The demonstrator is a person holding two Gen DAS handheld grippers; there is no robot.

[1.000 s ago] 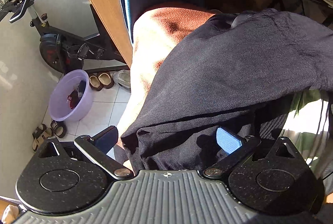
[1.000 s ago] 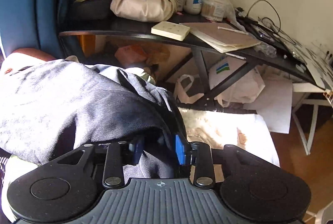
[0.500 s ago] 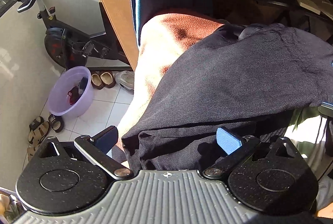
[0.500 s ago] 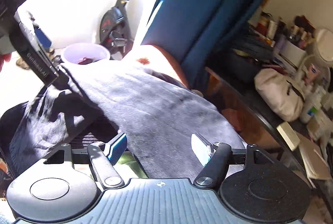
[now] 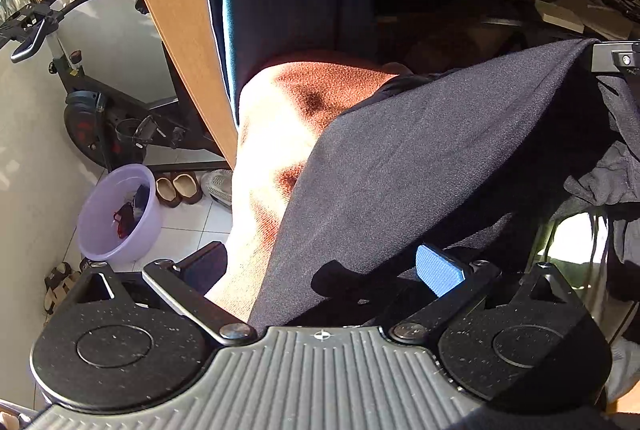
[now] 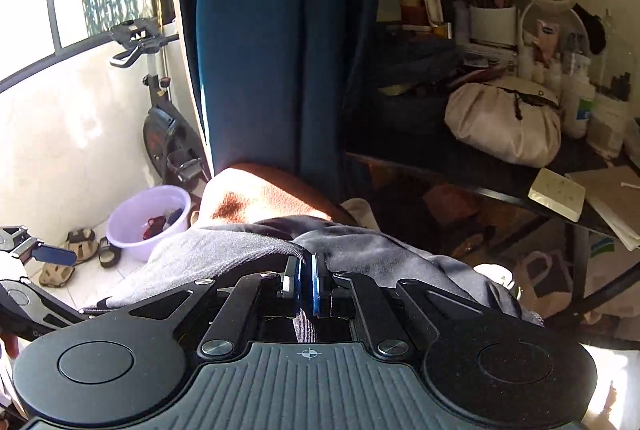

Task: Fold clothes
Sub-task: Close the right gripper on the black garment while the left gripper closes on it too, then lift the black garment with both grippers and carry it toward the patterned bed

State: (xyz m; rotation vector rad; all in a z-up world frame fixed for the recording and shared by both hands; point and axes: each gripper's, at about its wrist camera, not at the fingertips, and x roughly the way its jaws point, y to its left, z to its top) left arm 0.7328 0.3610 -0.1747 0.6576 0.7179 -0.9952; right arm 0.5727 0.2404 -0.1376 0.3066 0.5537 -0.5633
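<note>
A dark grey garment lies over an orange-brown cushioned surface. My left gripper is open, its blue pads either side of the garment's near edge, which runs between the fingers. My right gripper is shut on a fold of the same garment and holds its corner raised, so the cloth is stretched taut. The right gripper shows at the far right of the left wrist view. The left gripper's finger shows at the left of the right wrist view.
A blue curtain hangs behind the cushion. A cluttered black desk with a beige bag stands on the right. On the tiled floor at left are a purple basin, sandals and an exercise bike.
My right gripper was open half a second ago and has shut on a fold of the garment, lifting it taut. My left gripper stays open at the near edge.
</note>
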